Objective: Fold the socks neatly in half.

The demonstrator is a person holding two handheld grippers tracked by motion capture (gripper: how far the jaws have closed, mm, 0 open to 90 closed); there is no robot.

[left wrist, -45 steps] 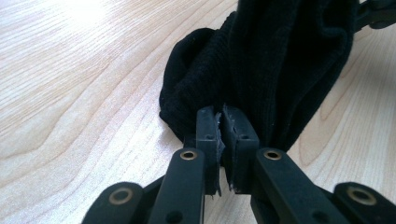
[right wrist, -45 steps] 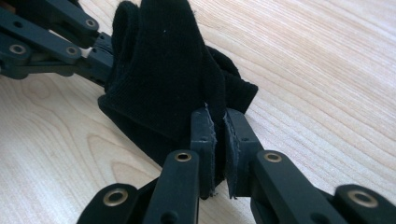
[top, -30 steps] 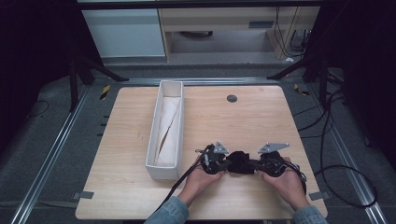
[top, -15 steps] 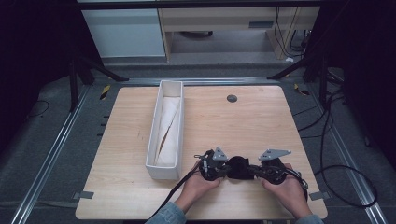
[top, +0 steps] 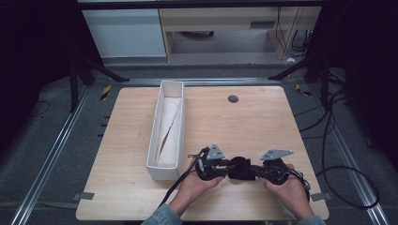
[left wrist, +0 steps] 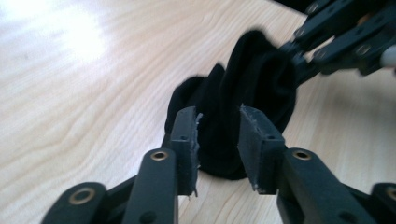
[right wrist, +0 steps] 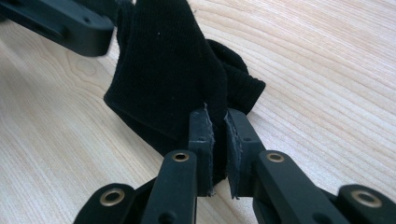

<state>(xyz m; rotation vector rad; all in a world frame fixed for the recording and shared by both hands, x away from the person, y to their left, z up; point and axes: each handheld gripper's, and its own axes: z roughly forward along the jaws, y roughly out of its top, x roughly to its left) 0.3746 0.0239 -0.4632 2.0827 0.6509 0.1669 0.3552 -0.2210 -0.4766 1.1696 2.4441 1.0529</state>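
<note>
Two grippers on one black sock (top: 241, 167): your left gripper (left wrist: 218, 136) jaws have just been opening off it, while your right gripper (right wrist: 215, 130) pinches it above the surface (top: 263, 122), so the right carries it alone.

Matt black knit cloth (right wrist: 173, 70), smooth pale wood table (top: 263, 122) – matt blk plastic jaws

the high view is looking forward and down over the whole worktop (top: 263, 117) from above the person's side. each gripper view is riding low, peering along its own jaws from very near, both facing the black cloth (left wrist: 252, 93) and surrounding wood.
</note>
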